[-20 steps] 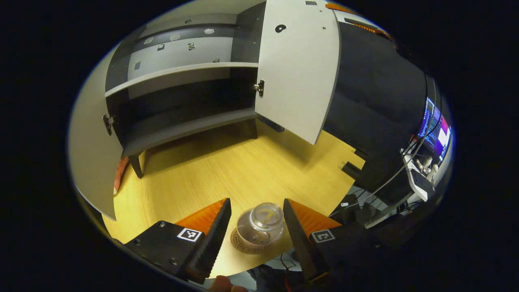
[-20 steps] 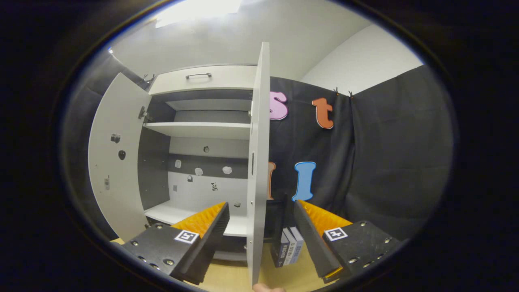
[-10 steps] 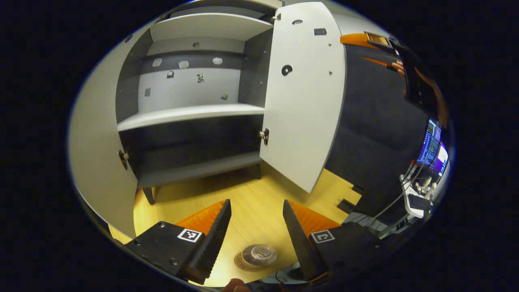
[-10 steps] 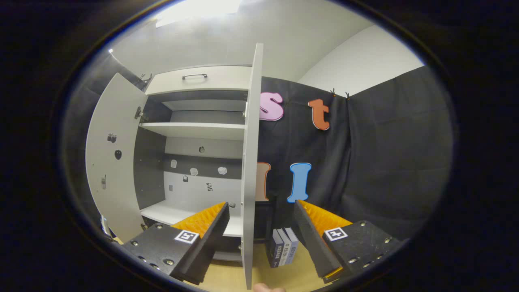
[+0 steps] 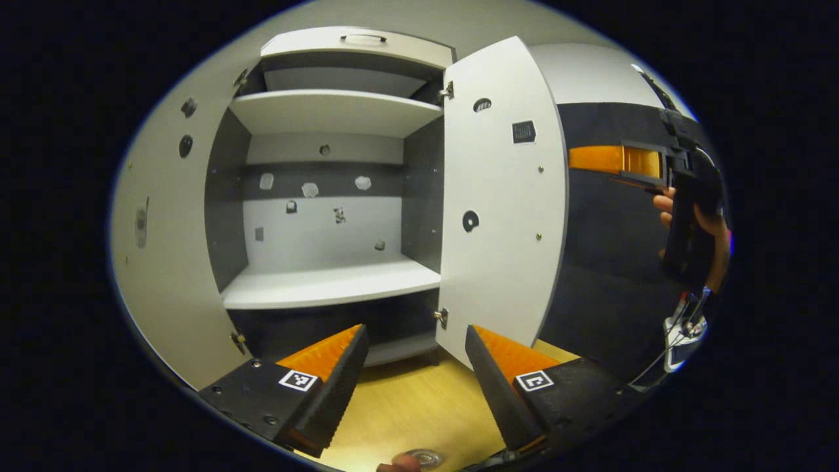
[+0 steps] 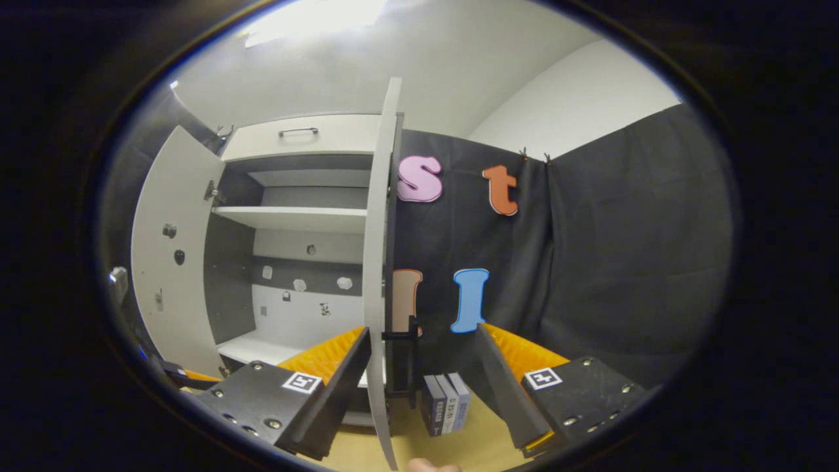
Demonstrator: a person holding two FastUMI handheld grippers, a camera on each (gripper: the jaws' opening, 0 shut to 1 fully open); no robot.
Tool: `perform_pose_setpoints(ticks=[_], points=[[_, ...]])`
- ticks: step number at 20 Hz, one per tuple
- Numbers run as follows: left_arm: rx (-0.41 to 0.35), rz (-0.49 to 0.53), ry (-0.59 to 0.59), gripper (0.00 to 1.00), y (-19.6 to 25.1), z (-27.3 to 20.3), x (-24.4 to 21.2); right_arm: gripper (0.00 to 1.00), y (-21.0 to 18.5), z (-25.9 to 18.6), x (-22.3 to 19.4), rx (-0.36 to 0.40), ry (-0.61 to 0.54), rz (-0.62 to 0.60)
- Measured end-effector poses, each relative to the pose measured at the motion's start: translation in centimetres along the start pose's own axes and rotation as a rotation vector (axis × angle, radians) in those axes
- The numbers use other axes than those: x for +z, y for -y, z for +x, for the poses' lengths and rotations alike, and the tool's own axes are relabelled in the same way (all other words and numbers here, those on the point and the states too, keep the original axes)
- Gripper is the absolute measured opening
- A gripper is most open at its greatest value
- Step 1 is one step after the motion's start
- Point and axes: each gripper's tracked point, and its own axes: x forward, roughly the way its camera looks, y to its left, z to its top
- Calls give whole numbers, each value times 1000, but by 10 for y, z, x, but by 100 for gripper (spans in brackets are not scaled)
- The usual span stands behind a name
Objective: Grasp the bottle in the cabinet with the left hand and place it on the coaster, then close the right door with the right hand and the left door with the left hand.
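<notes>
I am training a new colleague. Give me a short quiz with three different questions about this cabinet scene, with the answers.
1. True or false: both cabinet doors are open.
2. The right gripper is: A) shut on the handle, B) open, with the right door edge between its fingers.
3. Fill in: beyond the right door, on the tabletop, stand some ____.

Key: 1 true: the left door is open as well. 2 B. 3 books.
</notes>
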Motion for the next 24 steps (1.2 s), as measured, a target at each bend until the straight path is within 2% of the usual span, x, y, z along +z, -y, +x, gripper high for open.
perform_pose_setpoints(ticks=[6,7,8,9,11,12,14,15,17,20,21,22,23,24], points=[[85,-41,74,95,-22,-10,31,96,4,2,-3,-29,4,-38],[100,-45,82,95,-28,-11,34,94,4,3,-2,-30,13,-48],[114,-49,88,95,-33,-13,36,96,8,2,0,-48,21,-64],[128,-53,92,95,-39,-14,36,93,14,4,0,-60,28,-77],[157,-57,84,95,-51,-16,32,93,14,8,-3,-59,16,-75],[176,-58,78,95,-58,-17,29,96,11,9,-6,-47,1,-67],[205,-64,62,95,-68,-20,23,96,9,12,-11,-39,-12,-58],[218,-70,56,95,-73,-21,21,93,8,11,-9,-37,-13,-55],[229,-86,41,95,-78,-21,15,95,6,11,-11,-32,-27,-31],[237,-119,34,95,-79,-17,13,92,4,11,-13,-31,-37,-8],[232,-135,43,95,-78,-16,16,95,4,10,-13,-34,-37,-4],[226,-152,52,95,-76,-15,18,92,4,10,-13,-38,-38,-2],[223,-165,59,95,-75,-14,21,95,4,10,-13,-40,-39,2],[220,-173,65,95,-74,-12,22,92,2,10,-13,-38,-41,5]])
